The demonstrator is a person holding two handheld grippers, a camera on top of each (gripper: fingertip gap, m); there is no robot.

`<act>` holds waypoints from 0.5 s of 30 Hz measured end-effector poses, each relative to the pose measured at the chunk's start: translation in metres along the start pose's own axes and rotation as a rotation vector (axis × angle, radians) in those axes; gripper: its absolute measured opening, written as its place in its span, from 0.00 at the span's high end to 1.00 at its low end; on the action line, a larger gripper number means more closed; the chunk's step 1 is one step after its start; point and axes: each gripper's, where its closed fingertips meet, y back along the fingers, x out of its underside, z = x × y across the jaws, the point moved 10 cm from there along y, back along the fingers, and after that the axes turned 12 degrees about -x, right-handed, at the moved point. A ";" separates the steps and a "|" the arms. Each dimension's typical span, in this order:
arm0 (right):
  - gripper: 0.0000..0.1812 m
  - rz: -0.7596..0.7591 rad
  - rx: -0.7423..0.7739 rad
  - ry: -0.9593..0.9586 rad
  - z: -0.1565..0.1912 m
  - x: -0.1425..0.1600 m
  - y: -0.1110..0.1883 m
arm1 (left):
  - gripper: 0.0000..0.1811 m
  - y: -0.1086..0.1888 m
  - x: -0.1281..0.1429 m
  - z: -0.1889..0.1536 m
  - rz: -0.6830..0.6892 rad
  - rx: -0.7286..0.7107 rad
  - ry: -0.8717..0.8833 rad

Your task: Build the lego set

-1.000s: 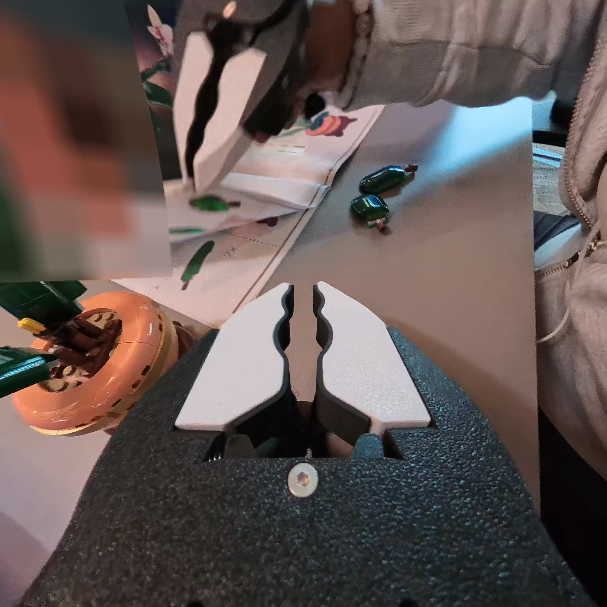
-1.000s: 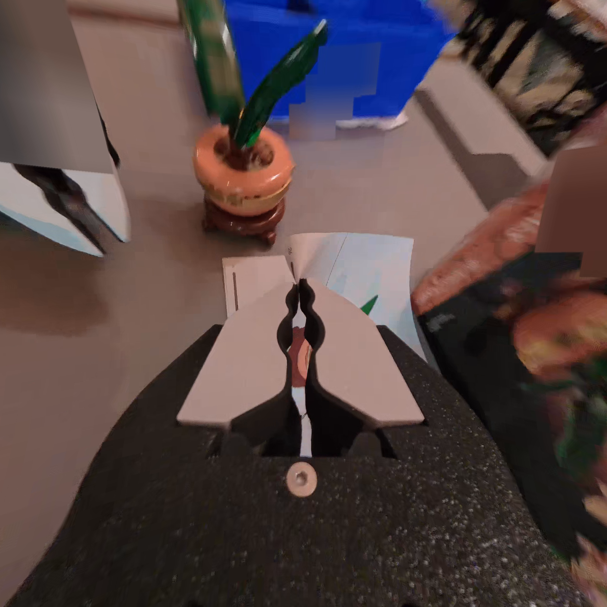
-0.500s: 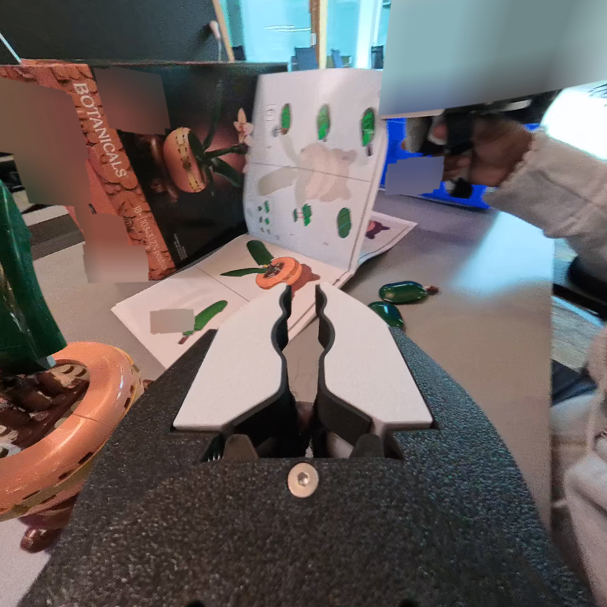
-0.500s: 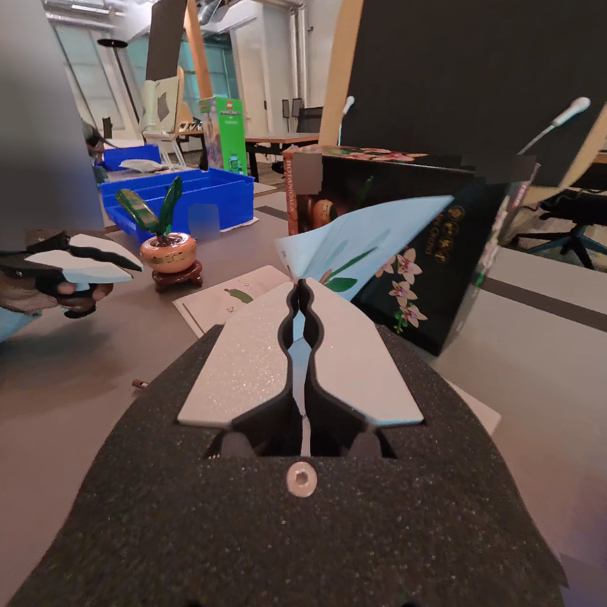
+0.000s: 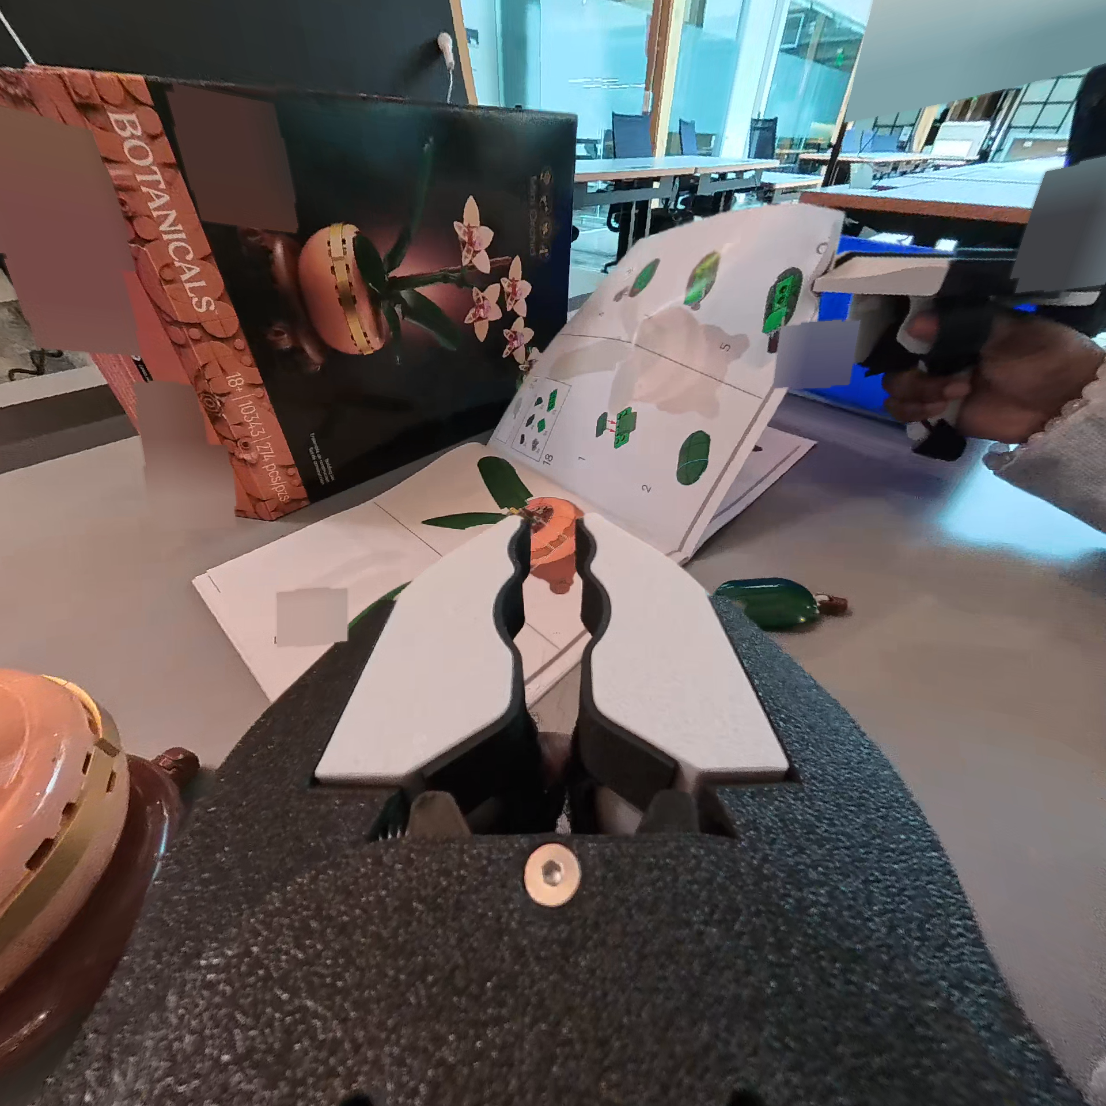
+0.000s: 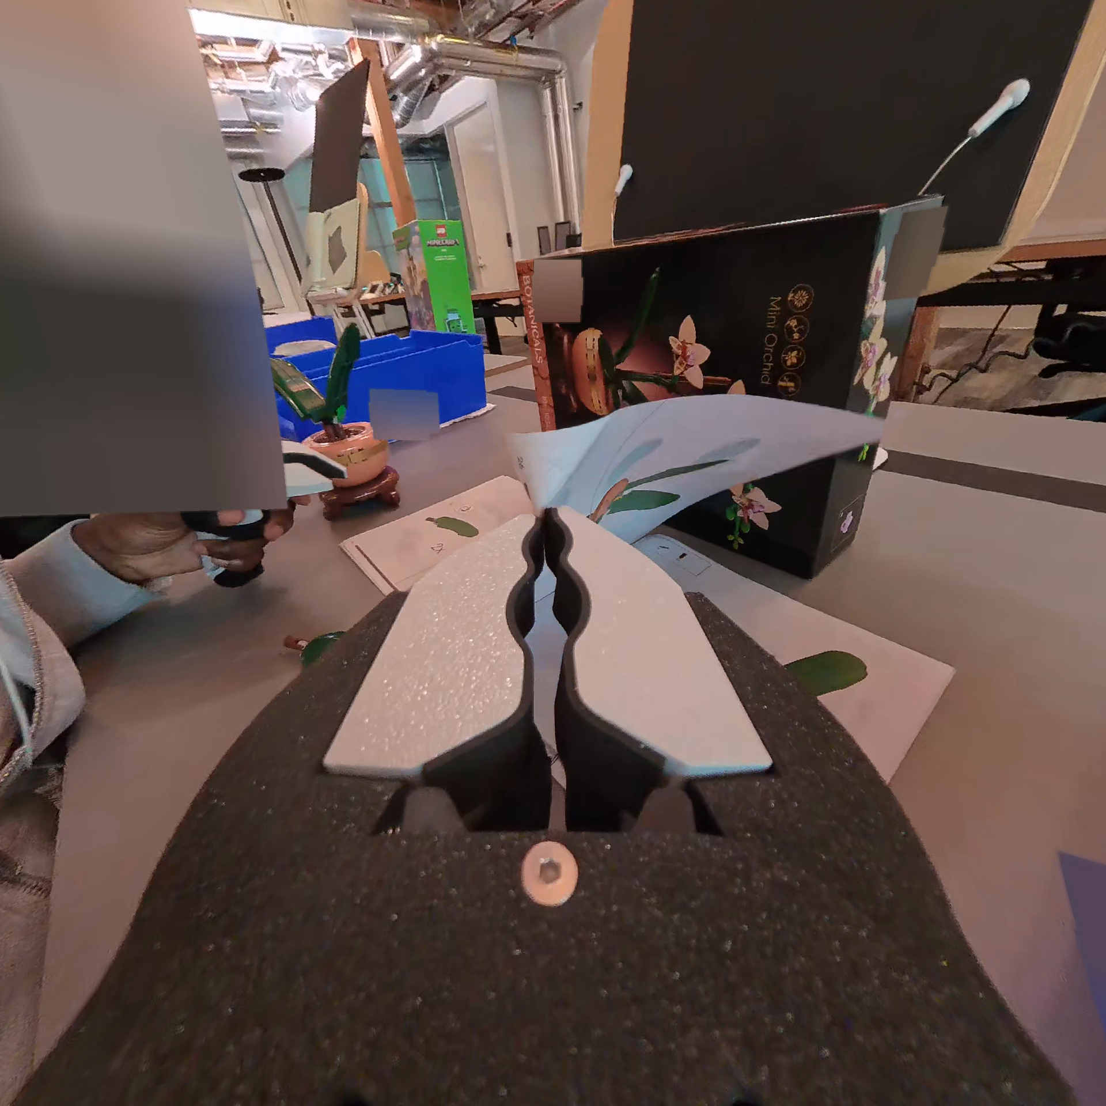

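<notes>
The lego pot (image 6: 353, 464) stands on the desk (image 6: 957, 586), far left of the right tool (image 6: 547, 517), which is clamped on a booklet page (image 6: 688, 455). The left tool (image 5: 550, 523) is held slightly parted, empty.

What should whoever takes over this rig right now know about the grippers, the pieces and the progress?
Left gripper: slightly open, empty, above the instruction booklet.
Right gripper: shut on a booklet page, holding it lifted mid-turn.
Pot: on the table, two green leaves fitted. Set box stands behind the booklet.
A loose green leaf piece lies beside the booklet.
Left: finish the page turn, fit the loose leaf; no flowers on yet.
</notes>
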 end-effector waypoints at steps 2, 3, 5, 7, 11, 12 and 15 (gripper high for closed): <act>1.00 0.005 -0.030 0.008 0.000 0.002 0.001 | 0.93 -0.002 0.001 0.001 -0.007 -0.004 0.008; 1.00 0.018 -0.042 0.023 0.000 0.002 0.000 | 0.93 -0.002 0.001 0.002 -0.011 -0.006 0.012; 1.00 0.057 -0.096 0.067 0.002 0.005 -0.001 | 0.93 0.000 0.001 0.001 -0.023 -0.003 0.009; 1.00 0.087 -0.110 0.096 0.002 0.007 -0.001 | 0.93 0.003 0.001 0.002 -0.050 -0.014 -0.001; 1.00 0.104 -0.119 0.143 -0.001 0.008 -0.001 | 0.93 0.004 0.001 0.005 -0.064 -0.041 0.002; 1.00 0.106 -0.117 0.144 -0.003 0.008 -0.001 | 0.93 0.004 0.001 0.005 -0.064 -0.035 0.009; 1.00 0.107 -0.120 0.162 -0.005 0.005 0.000 | 0.93 0.004 0.001 0.005 -0.063 -0.035 0.010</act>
